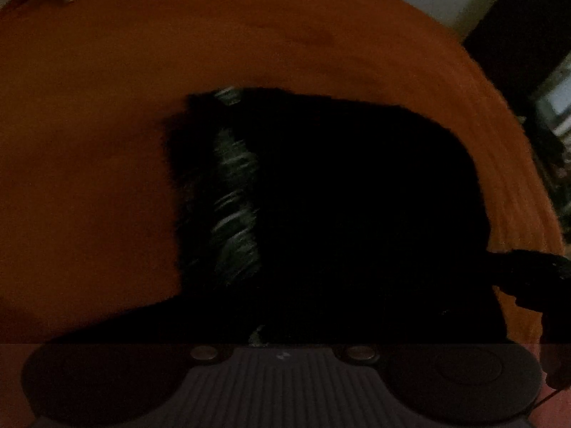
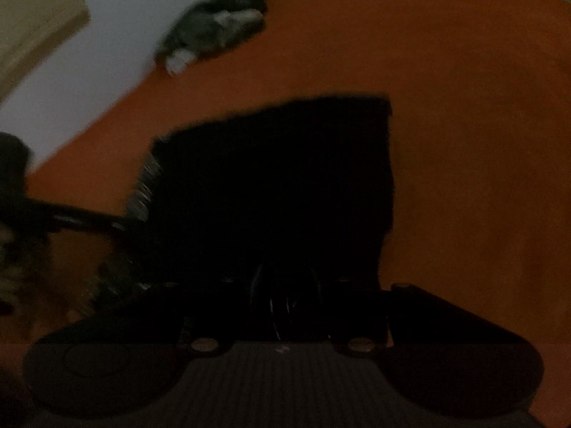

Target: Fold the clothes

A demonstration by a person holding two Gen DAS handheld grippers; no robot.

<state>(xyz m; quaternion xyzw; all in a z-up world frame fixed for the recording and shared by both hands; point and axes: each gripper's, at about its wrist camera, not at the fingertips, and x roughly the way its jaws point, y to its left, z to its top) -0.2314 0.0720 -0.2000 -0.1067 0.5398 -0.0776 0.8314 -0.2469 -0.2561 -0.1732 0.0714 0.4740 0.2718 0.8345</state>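
Black folded garment [image 1: 357, 207] lies on the orange bed [image 1: 89, 142], below both downward-tilted tongs. The left tongs [image 1: 282, 335] are closed; too dark to tell for the right tongs [image 2: 285, 306]. Farther off lies a grey crumpled garment [image 2: 214, 25].

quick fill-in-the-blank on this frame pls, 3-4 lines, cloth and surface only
1. The black garment lies on a surface coloured ____.
2. In the left wrist view, a striped grey-and-white band shows along the garment's ____ side.
3. A second crumpled cloth, coloured grey and ____, sits at the surface's far edge.
4. That crumpled cloth and the black garment are ____ (touching/apart).

Missing words: orange; left; white; apart
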